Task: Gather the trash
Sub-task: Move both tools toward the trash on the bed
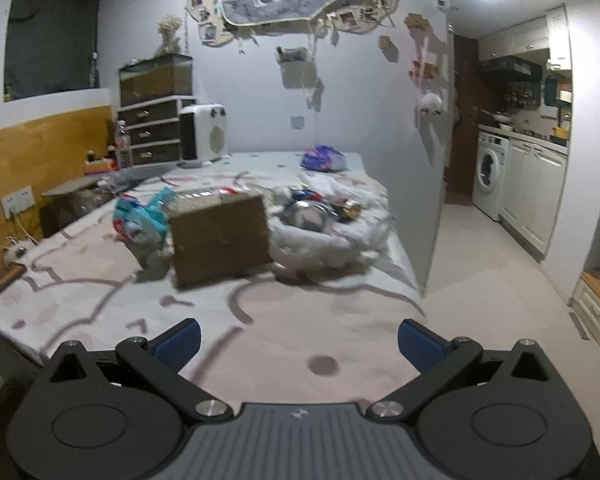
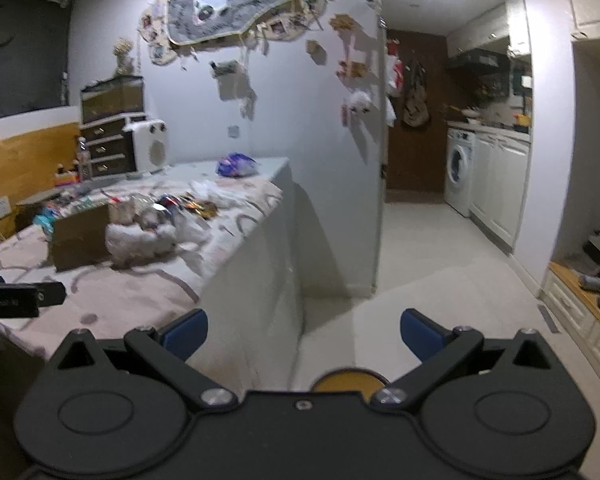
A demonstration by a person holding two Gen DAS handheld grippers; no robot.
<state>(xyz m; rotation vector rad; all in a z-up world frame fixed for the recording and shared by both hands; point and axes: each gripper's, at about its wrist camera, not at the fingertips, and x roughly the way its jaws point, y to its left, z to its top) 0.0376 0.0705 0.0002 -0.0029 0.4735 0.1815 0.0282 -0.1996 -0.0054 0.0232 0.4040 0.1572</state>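
Trash lies on a bed with a pink patterned cover (image 1: 100,292) (image 2: 132,296). A brown cardboard box (image 1: 220,236) (image 2: 80,236) stands mid-bed. A blue snack bag (image 1: 140,216) sits left of it, and a white plastic bag with wrappers and a foil pack (image 1: 316,220) (image 2: 144,232) lies to its right. A purple bag (image 1: 324,158) (image 2: 236,166) rests at the far end. My left gripper (image 1: 298,340) hovers open over the bed's near end, well short of the box. My right gripper (image 2: 304,330) is open beside the bed's right edge, over the floor; both hold nothing.
A drawer unit (image 1: 152,132), a fish tank and a white heater (image 1: 208,132) stand at the bed's far left. A wall corner (image 1: 432,160) borders the bed on the right. Beyond it lie open floor (image 2: 440,264), a washing machine (image 2: 460,168) and kitchen cabinets.
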